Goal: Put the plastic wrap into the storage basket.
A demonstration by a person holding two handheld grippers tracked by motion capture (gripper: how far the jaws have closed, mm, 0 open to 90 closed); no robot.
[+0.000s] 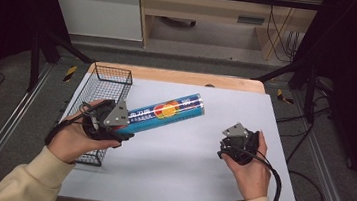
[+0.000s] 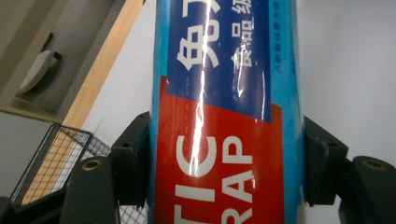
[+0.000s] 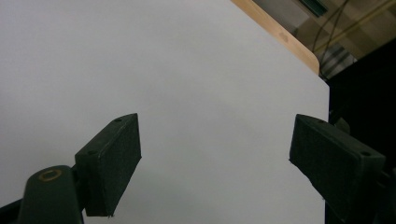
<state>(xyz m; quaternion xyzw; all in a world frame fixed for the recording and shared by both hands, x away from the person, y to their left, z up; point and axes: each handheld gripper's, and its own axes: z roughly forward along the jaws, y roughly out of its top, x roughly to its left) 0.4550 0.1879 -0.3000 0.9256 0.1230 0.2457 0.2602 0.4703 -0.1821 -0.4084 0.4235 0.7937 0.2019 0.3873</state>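
Plastic wrap tube (image 1: pixel 165 111) clamped in left gripper (image 1: pixel 122 127), right gripper (image 1: pixel 229 142) agape

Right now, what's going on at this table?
A person holds a gripper in each hand. The left gripper is shut on one end of a blue plastic wrap roll, its fingers pressing on both sides. The roll angles out beside a wire basket at the table's left edge. The right gripper is open and empty over bare table.
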